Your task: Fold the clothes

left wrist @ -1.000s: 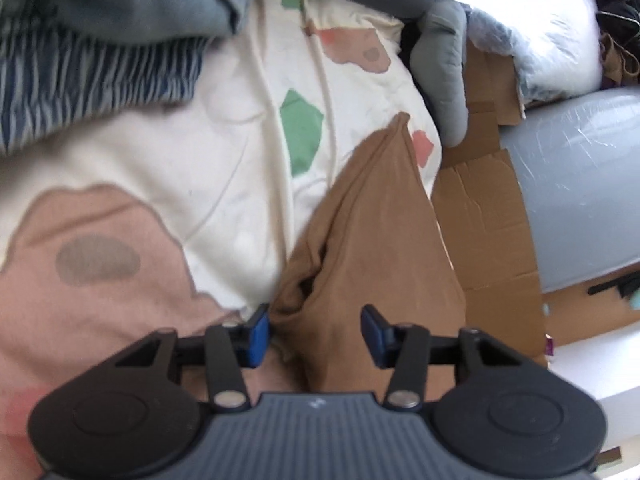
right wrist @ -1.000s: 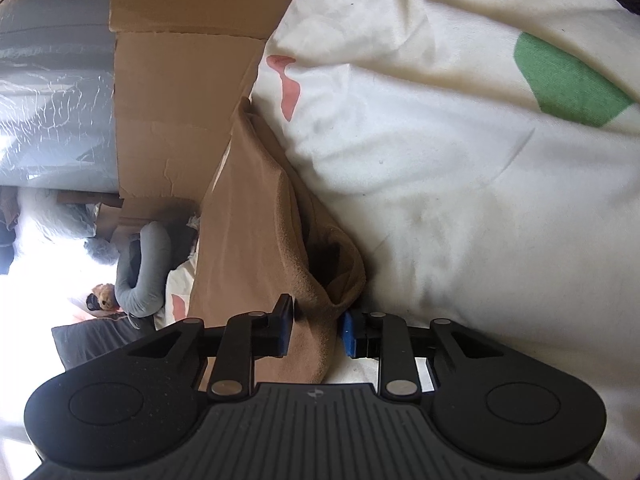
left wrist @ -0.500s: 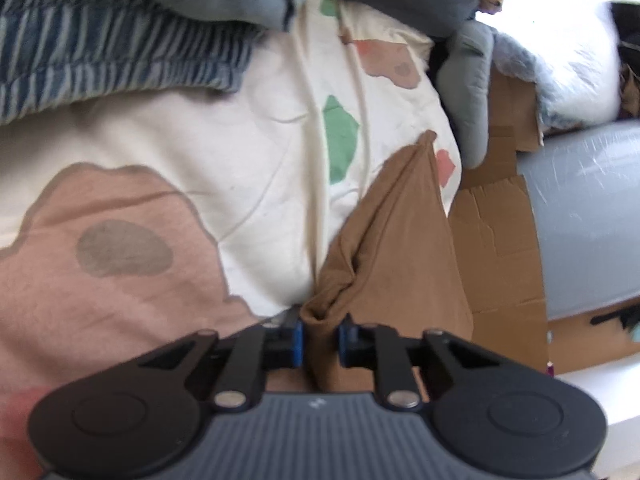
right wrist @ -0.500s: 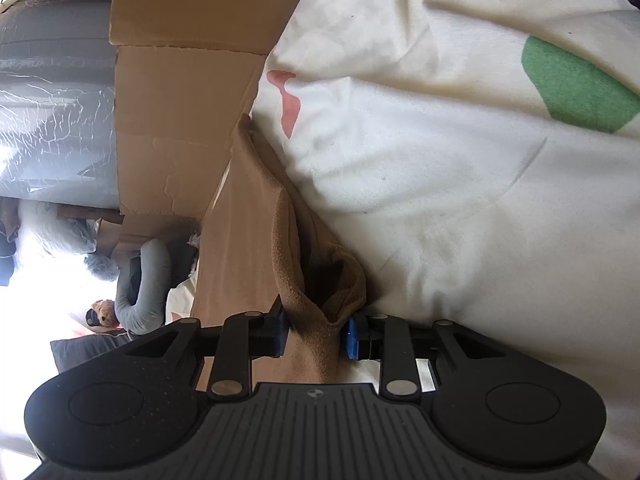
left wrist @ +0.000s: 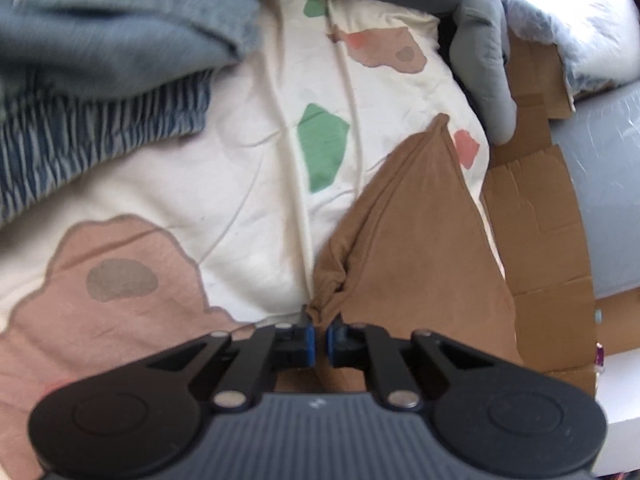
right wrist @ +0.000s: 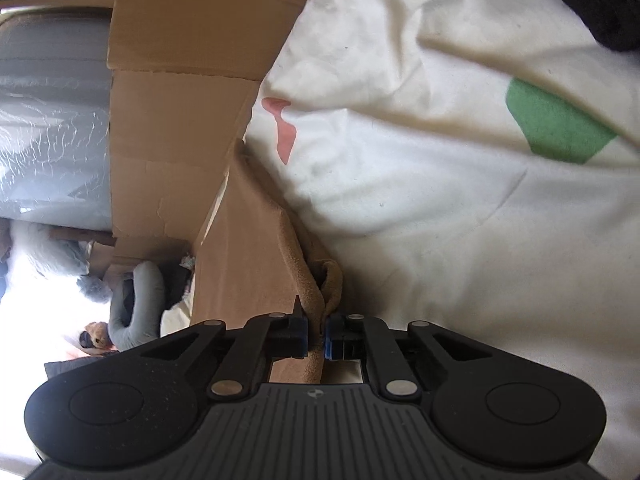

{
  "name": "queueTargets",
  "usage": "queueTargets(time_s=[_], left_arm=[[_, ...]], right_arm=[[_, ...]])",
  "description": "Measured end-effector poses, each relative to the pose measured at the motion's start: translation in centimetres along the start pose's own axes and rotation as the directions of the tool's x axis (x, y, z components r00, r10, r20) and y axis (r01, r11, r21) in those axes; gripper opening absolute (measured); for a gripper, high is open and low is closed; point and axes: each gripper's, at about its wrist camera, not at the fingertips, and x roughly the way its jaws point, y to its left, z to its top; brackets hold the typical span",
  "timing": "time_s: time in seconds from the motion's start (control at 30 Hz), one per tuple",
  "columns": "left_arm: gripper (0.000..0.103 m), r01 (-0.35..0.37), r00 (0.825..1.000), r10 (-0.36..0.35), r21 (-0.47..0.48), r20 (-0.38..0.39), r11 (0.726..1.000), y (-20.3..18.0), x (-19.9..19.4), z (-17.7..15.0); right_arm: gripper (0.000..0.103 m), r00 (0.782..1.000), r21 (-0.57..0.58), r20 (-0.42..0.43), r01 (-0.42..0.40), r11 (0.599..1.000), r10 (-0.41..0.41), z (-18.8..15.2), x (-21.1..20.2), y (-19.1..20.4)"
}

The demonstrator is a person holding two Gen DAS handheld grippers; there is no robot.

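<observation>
A brown garment [left wrist: 416,240] lies on a bed, on a cream quilt [left wrist: 240,184] printed with pink and green patches. In the left wrist view it runs as a long wedge from the bottom centre of the frame to a point at the upper right, along the quilt's right edge.

The left hand-held gripper [left wrist: 319,338], at bottom centre, pinches a bunched corner of the garment's near end between its blue pads. The right hand-held gripper [right wrist: 316,334] is closing on a thick rolled edge of the same brown cloth, already between its pads at the bottom centre of its own view. Each holds one end, so the garment's long axis stretches away from both.

Flattened cardboard [left wrist: 532,216] lies just beside the garment, at the right of the left view. A heap of blue clothes [left wrist: 104,64] fills the upper left, well apart. The open quilt seems the likeliest place to fold.
</observation>
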Motion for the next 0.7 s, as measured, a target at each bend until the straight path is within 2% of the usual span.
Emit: queueTargets(time_s=[0.37,0.7], left_arm=[[0.005,-0.039,0.998,0.040,0.025,-0.044,0.999,-2.0,-3.0,-0.7],[0.005,-0.053,0.994,0.056,0.030,-0.097,0.998,-2.2,-4.9,-2.6]], right_arm=[[0.005,0.999,-0.020,0.005,0.035,0.999,-0.034,0.6,-3.0,2.7],[0.005,0.994,-0.036,-0.006,0.110,0.993,-0.111,0.2,-7.1,3.6]])
